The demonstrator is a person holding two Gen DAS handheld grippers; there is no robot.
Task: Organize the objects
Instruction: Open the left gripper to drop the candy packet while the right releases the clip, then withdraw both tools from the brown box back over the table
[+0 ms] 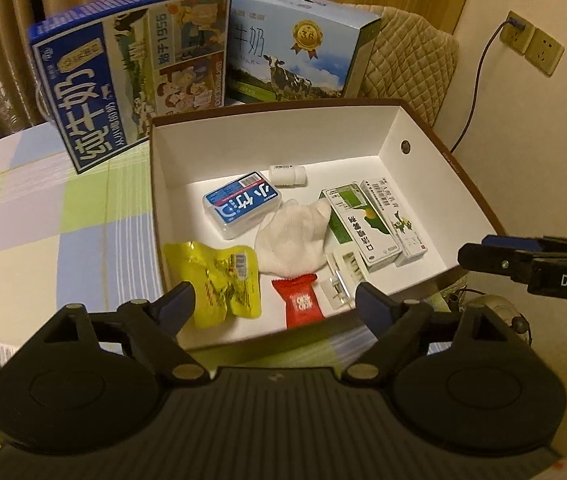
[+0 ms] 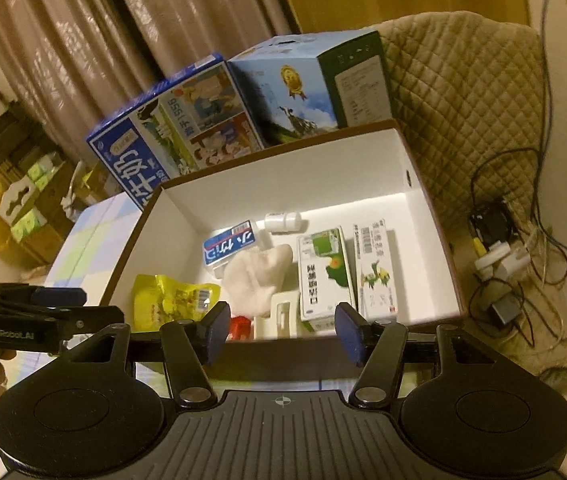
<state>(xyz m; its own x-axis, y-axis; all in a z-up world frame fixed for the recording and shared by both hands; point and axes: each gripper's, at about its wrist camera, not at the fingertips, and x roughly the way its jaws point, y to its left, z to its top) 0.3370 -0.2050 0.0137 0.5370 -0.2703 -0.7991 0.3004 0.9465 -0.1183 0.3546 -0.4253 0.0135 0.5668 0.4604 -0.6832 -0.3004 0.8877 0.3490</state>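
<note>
Left gripper (image 1: 275,300): wide open, holding nothing, low at 6 o'clock over the near wall of the white box (image 1: 155,184). Box on the checked table (image 1: 63,220), with all the small things inside.

Going left to right in the left wrist view:

- Yellow packet (image 1: 219,280) at 8 o'clock in the box, flat, long side running 10 to 4. Soft and shiny, so likely to slip out of a pinch.
- Blue case (image 1: 243,208), flat, long side running 8 to 2.
- White bottle (image 1: 287,175) at 12 o'clock, on its side, long way 9 to 3, cap toward 3. Round, so maybe quick to roll if bumped.
- White cloth (image 1: 291,240) in the middle, bunched up, touching the blue case. Easy to snag by mistake.
- Red candy (image 1: 301,304) at 6 o'clock, long way 12 to 6, just beside the cloth.
- White plastic piece (image 1: 343,272), partly under the green box.
- Green box (image 1: 359,228) and thin white box (image 1: 403,220), side by side and touching, both running 11 to 5. Hard to pinch 1 without dragging the other.

Right gripper (image 2: 283,320): also wide open and empty, near the box at 3 o'clock. Could knock the near wall and shove the whole box if dropped too low.
</note>
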